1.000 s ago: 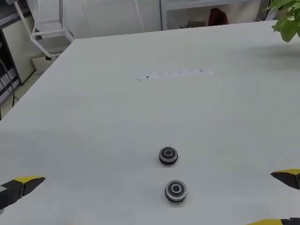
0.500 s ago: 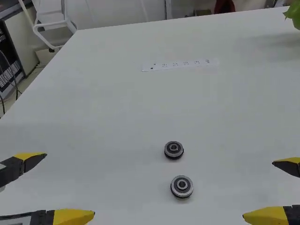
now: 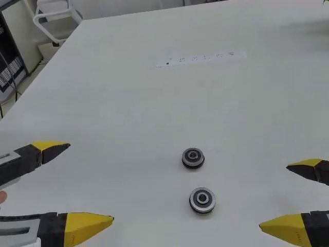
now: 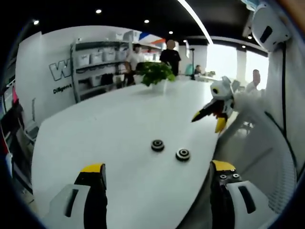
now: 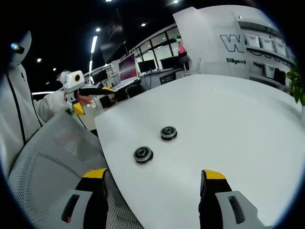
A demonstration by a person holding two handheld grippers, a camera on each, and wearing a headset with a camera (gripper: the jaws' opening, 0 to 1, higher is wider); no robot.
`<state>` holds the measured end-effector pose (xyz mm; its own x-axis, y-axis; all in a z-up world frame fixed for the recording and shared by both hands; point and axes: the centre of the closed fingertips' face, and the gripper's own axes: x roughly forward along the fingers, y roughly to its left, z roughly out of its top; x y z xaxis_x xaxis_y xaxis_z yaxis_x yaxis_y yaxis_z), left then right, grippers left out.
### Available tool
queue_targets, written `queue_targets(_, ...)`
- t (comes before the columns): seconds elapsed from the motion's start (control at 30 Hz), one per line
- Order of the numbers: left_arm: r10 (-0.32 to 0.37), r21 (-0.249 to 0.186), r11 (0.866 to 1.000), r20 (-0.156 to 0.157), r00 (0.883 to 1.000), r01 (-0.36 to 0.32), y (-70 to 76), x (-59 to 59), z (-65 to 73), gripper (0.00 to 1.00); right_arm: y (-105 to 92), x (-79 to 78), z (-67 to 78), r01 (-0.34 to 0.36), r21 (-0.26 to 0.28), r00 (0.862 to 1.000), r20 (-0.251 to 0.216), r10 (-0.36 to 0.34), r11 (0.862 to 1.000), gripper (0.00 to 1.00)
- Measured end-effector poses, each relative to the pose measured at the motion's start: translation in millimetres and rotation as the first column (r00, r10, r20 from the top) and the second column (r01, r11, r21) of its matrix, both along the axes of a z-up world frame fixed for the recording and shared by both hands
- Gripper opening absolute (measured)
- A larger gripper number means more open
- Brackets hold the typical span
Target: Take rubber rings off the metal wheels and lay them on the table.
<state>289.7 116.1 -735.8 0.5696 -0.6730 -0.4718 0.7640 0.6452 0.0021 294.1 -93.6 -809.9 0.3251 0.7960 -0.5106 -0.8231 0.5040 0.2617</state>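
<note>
Two small metal wheels with black rubber rings lie flat on the white table: the far wheel (image 3: pixel 193 158) (image 4: pixel 157 145) (image 5: pixel 168 132) and the near wheel (image 3: pixel 202 200) (image 4: pixel 183 154) (image 5: pixel 143 154). My left gripper (image 3: pixel 82 186) (image 4: pixel 157 174) is open at the lower left, well left of both wheels, with nothing between its yellow-tipped fingers. My right gripper (image 3: pixel 293 198) (image 5: pixel 153 180) is open at the lower right, to the right of the near wheel and holding nothing. Each gripper also appears in the other's view: the right gripper (image 4: pixel 213 113), the left gripper (image 5: pixel 90 98).
A white power strip (image 3: pixel 201 58) lies flat further back on the table. A white chair (image 3: pixel 51 13) stands off the far left corner. A potted plant (image 4: pixel 155 74) sits at the table's far end, with people and shelves beyond. A mesh chair back (image 5: pixel 52 157) is near the front edge.
The head camera has tilted down. Both grippers have come further into the head view, moving inward and up towards the wheels. The wheels have not moved on the table.
</note>
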Motion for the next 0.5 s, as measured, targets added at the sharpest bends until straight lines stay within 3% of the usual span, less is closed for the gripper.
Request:
queue_targets(0.23, -0.090, 0.013, 0.996, 0.011, 0.996, 0.090, -20.6, 8.5, -1.2, 0.88, 16.8, -3.0, -12.2, -0.094, -0.035, 0.995, 0.011, 0.094, 0.995, 0.72)
queue_targets(0.5, -0.197, 0.033, 0.980, -0.001, 0.980, 0.197, -40.4, 12.6, -8.7, 0.85, 29.3, -0.1, -14.2, -0.150, -0.018, 0.988, 0.037, 0.150, 0.989, 0.67)
